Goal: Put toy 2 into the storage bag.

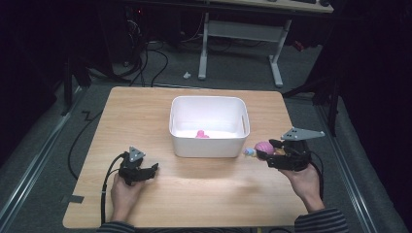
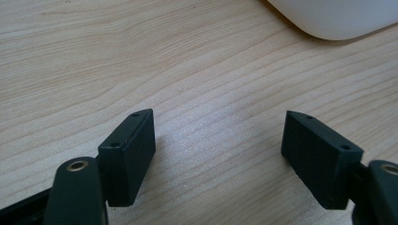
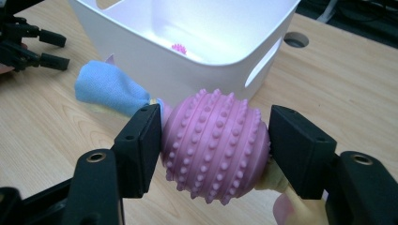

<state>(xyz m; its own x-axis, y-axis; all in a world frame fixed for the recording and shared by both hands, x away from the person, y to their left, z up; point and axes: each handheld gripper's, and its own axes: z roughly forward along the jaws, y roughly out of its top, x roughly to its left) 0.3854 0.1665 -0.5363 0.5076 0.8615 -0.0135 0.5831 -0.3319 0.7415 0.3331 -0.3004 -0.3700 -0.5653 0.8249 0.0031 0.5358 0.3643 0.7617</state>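
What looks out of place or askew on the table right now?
Nothing stands out. The white plastic bin sits upright on the wooden table with a small pink item inside. The right gripper is shut squarely on the pink knobbly toy with a blue cloth end; the left gripper is open.

**Where everything is sitting**

The bin (image 1: 209, 127) is sitting mid-table (image 1: 145, 111), behind both my hands, with a small toy (image 1: 201, 134) lying in it near the front wall. My left gripper (image 1: 141, 171) is resting on the table, left of and in front of the bin. My right gripper (image 1: 278, 156) is hovering just right of the bin's front corner, with the ball (image 3: 216, 145) sitting between its jaws and the cloth (image 3: 110, 93) lying between ball and bin.
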